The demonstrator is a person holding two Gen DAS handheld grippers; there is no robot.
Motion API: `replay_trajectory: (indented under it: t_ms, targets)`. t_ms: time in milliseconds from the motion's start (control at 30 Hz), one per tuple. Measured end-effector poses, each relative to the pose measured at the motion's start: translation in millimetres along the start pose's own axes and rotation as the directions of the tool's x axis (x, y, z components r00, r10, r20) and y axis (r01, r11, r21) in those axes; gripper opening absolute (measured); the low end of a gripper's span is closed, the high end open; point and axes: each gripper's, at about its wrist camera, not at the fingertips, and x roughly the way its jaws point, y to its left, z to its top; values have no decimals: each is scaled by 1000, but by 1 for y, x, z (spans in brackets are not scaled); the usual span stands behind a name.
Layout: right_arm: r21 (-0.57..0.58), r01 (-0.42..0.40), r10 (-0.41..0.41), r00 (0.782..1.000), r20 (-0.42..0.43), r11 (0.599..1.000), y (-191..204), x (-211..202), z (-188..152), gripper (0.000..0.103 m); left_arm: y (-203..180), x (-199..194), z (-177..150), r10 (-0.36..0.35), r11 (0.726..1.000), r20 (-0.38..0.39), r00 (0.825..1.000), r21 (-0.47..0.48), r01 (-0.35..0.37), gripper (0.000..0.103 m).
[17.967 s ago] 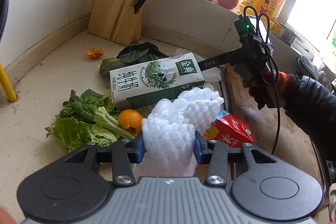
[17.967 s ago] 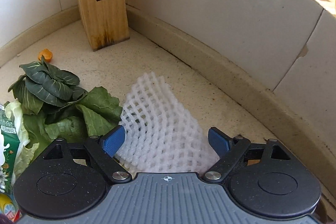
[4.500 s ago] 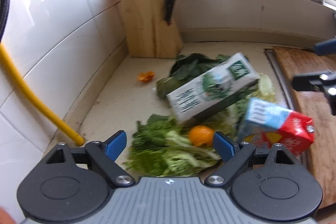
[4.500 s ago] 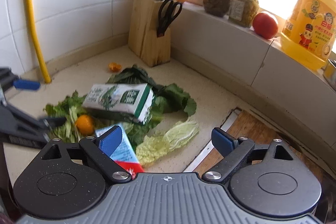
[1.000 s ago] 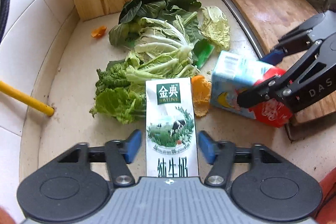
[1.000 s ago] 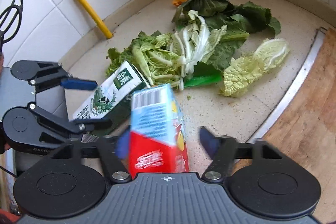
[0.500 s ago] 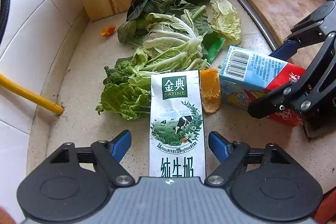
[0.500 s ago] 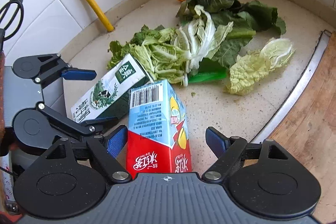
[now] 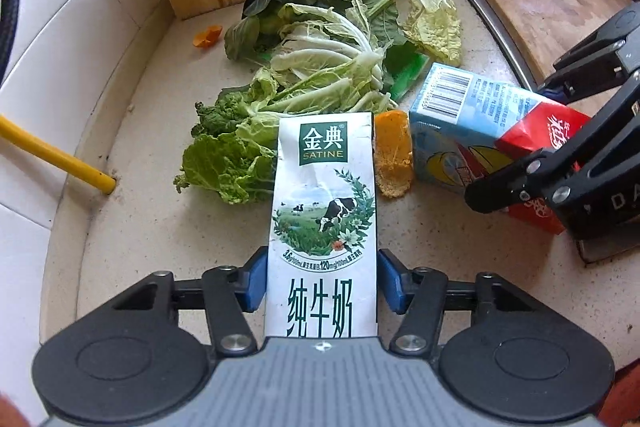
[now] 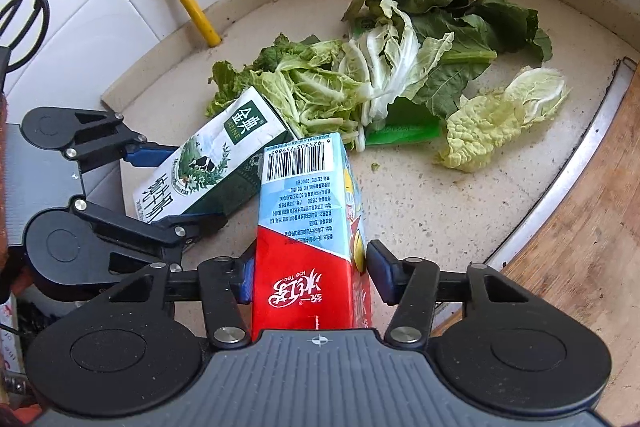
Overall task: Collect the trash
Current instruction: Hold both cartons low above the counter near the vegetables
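Looking along the left tongs (image 9: 322,281), the blue pads squeeze both sides of the white milk carton (image 9: 323,211), which lies flat on the tabletop (image 9: 132,131) beside an orange peel (image 9: 392,159) and green leaves (image 9: 320,67). Looking along the right tongs (image 10: 308,273), they are clenched on the red and blue tea carton (image 10: 308,227), which sits near the wooden board (image 10: 580,247).

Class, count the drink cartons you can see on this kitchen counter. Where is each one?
2. The milk carton sits between the left gripper's jaws; the iced tea carton between the right gripper's. Leaves may hide more.
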Motion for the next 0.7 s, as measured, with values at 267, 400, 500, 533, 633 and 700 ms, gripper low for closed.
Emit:
replay_trajectory:
  t_ms: [267,400,500,533,633,700]
  targets:
    - [1,0,0,1000,1,1000,0,0,0,60,-1,-1,0,5,1000,-1,1000,-4,-5,52]
    - [2,-4,4,1000,2,1000,0,0,-1,58,-2,-2,-1,3,1000,-1,1000,-9,-3,52]
    - [6,-10,10,1000,0,1000,-1,1,-1,51,-2,-3,-1,0,1000,1,1000,-12,0,52]
    - [7,-11,11,1000,0,1000,-1,1,-1,51,-2,-3,-2,-1,1000,2,1000,-14,1,51]
    - [6,-13,13,1000,3,1000,-1,0,-1,49,-2,-4,-2,-3,1000,3,1000,-15,3,51]
    - [7,-13,13,1000,4,1000,0,0,-1,49,-2,-4,-2,-4,1000,4,1000,-17,4,50]
